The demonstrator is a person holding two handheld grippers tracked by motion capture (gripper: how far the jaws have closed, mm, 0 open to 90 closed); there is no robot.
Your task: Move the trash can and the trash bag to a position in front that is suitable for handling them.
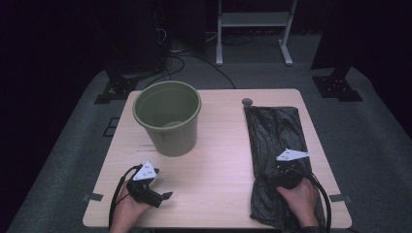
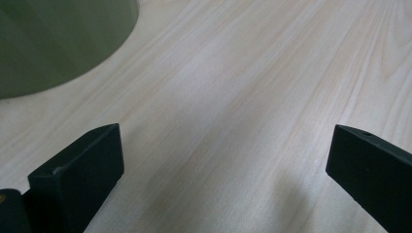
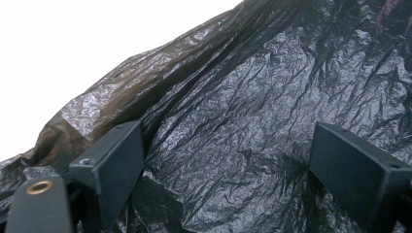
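The black bin bag (image 1: 277, 145) lies flat along the right side of the counter (image 1: 218, 160), with the right tool (image 3: 228, 165) low over its lower part, jaws wide apart and nothing pinched yet. To grip well, it should press into the crinkled plastic and gather one fold only. The left tool (image 2: 223, 165), at lower left, is wide open and empty near the green bucket (image 1: 167, 116).

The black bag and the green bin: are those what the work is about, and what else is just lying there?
In use:
- black bag, flat on the table, under the open right gripper
- green bin, upright
- left gripper, open over bare wood

Lying about:
- small grey round thing beyond the bag
- white stand on the floor behind
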